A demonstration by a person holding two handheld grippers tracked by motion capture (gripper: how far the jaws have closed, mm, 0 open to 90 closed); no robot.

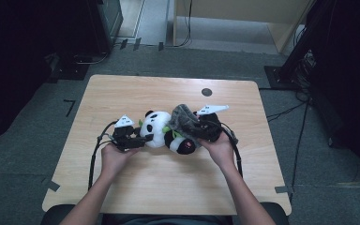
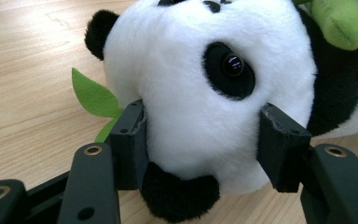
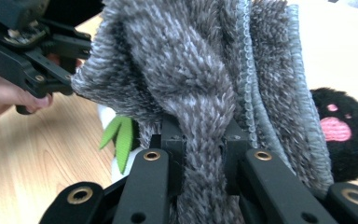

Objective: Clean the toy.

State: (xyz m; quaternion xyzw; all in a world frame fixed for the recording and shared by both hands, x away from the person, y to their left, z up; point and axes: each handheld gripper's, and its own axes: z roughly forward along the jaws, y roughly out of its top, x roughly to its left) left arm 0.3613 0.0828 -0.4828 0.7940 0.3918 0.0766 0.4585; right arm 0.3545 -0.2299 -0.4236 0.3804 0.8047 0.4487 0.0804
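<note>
A toy panda point(image 1: 161, 133) lies near the middle of the table point(image 1: 136, 187), just in front of the person, its head toward the left and its body and foot toward the right. The left gripper point(image 1: 138, 139) sits at the left of the head with a jaw on either side of it, and a leaf point(image 2: 93, 95) pokes out from under the head beside one jaw. A towel point(image 1: 183, 119) lies over the right part of the panda, pinched in the right gripper point(image 1: 198, 130) just right of it, and a small round hole point(image 1: 206, 92) lies farther back on the table, behind both.
</note>
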